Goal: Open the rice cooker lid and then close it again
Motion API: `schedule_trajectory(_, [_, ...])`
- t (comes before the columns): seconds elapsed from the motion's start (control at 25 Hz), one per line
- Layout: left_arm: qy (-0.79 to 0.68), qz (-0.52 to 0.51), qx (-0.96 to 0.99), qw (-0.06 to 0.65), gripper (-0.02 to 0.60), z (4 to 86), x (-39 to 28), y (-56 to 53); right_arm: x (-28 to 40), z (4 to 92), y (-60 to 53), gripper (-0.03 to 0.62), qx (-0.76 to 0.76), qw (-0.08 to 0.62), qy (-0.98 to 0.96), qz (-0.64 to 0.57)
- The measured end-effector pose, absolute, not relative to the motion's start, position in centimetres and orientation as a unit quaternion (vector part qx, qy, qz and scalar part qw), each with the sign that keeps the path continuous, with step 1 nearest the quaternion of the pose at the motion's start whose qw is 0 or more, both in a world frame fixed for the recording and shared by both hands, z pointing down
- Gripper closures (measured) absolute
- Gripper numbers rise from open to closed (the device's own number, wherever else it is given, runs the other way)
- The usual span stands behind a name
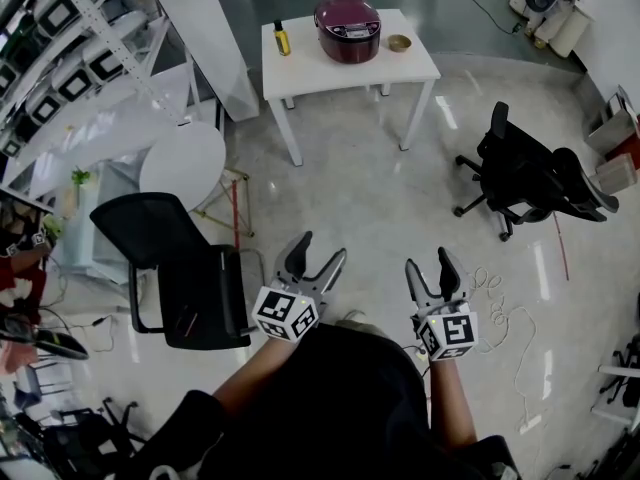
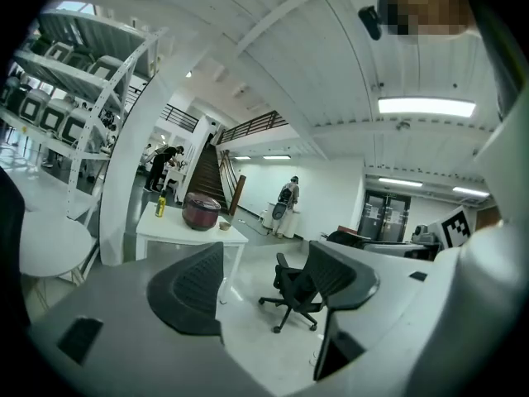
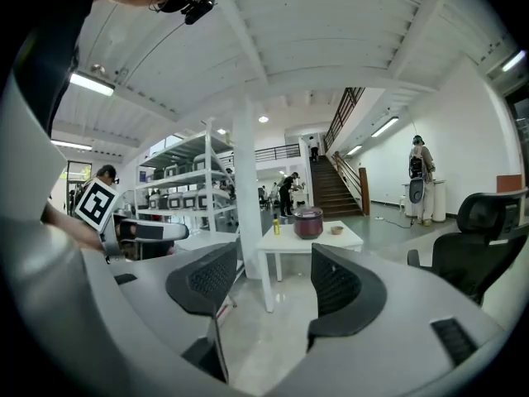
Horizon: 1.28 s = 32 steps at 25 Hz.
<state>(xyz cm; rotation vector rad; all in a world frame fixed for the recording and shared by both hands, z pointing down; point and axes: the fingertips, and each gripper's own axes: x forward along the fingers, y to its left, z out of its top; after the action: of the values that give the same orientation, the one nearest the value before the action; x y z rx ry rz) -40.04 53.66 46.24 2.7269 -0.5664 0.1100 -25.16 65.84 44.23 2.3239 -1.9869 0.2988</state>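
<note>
A dark red rice cooker [image 1: 347, 29] with its lid down stands on a white table [image 1: 300, 63] far ahead of me. The left gripper view shows the cooker [image 2: 201, 211] small in the distance, and the right gripper view shows the cooker [image 3: 308, 222] too. My left gripper [image 1: 315, 255] and right gripper [image 1: 430, 268] hang close to my body, well short of the table. Both stand open with nothing between their fingers.
On the table, a yellow bottle [image 1: 282, 38] stands left of the cooker and a small bowl [image 1: 400, 42] right of it. A black office chair [image 1: 530, 178] is at the right, another black chair [image 1: 175, 268] and a round white table [image 1: 183, 164] at the left, white shelving [image 1: 60, 38] beyond.
</note>
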Motion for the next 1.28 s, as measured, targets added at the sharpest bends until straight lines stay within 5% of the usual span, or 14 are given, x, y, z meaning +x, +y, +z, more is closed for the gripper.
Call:
schedule_trajectory(0.8, [-0.192, 0.058, 0.968, 0.154, 0.282, 47.3, -37.8, 52.9, -23.8, 46.0, 65.3, 0.35, 0.728, 0.012, -0.673, 0.127])
schedule_trajectory(1.28, [-0.15, 0.052, 0.973, 0.171, 0.282, 48.4, -28.0, 45.3, -14.4, 47.3, 58.5, 0.35, 0.75, 0.016, -0.645, 0.147])
